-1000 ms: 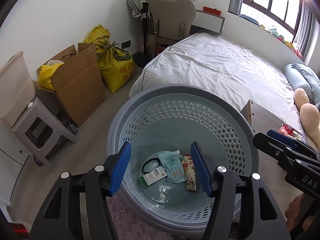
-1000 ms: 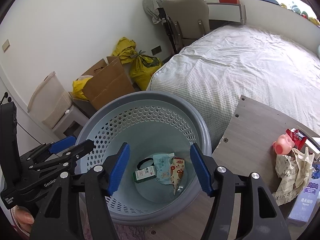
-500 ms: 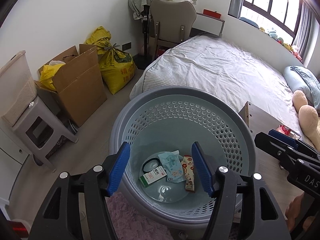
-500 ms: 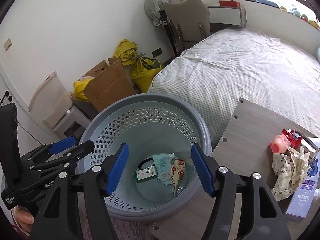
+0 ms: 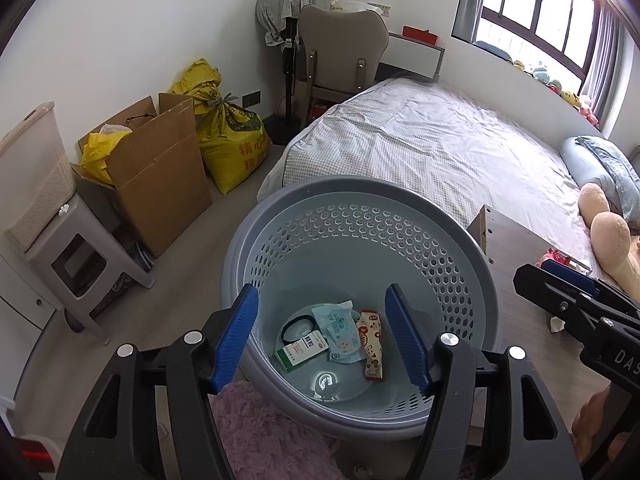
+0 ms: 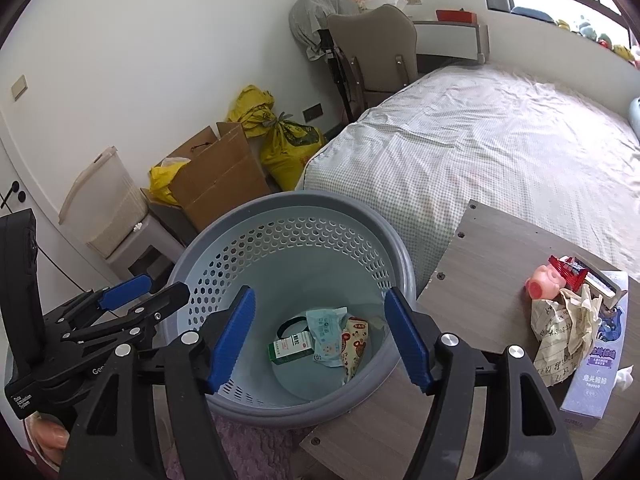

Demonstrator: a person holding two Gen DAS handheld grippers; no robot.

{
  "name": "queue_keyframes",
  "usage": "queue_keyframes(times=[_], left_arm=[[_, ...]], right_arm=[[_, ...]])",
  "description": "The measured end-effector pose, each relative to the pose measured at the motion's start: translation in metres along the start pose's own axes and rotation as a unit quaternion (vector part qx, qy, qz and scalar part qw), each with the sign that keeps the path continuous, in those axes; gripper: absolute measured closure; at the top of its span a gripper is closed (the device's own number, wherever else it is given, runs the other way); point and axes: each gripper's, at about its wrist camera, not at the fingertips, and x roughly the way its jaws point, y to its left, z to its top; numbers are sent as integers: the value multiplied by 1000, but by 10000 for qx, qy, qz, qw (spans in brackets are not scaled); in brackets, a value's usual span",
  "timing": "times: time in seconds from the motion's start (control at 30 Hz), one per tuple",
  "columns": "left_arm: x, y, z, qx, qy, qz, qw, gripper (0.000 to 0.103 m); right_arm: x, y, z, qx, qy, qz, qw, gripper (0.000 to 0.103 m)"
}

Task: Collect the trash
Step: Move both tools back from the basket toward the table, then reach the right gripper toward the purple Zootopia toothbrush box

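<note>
A grey perforated basket [image 5: 360, 188] stands on the floor beside a wooden table [image 6: 480, 280]. On its bottom lie a green-and-white box [image 5: 302, 350], a pale blue wipes packet [image 5: 340, 330], a red-patterned wrapper [image 5: 372, 346] and a black ring [image 5: 298, 324]. My left gripper [image 5: 322, 290] hangs open above the basket with nothing between its fingers. Beside it, over the same basket [image 6: 288, 200], my right gripper [image 6: 320, 292] holds nothing and its jaws are opening. Crumpled paper [image 6: 560, 328] and a red wrapper [image 6: 568, 268] lie on the table.
A pink pig toy [image 6: 544, 284] and a purple carton [image 6: 596, 364] share the table. A bed [image 5: 440, 152] lies behind the basket. A cardboard box [image 5: 160, 160], yellow sacks [image 5: 232, 140] and a grey stool [image 5: 80, 264] line the left wall. A pink rug [image 5: 272, 440] is underfoot.
Both pairs of jaws stand a little wider than a second ago. The hands have barely shifted, and the trash in the basket lies as before.
</note>
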Motion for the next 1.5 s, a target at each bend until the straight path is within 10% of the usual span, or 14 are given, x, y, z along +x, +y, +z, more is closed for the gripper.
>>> queue_keyframes(times=[1.5], left_arm=[[-36,-98,-36,807,-92,-593,9949,39]], right_arm=[[-98,-75,-50,739,-572,-480,9945,30]])
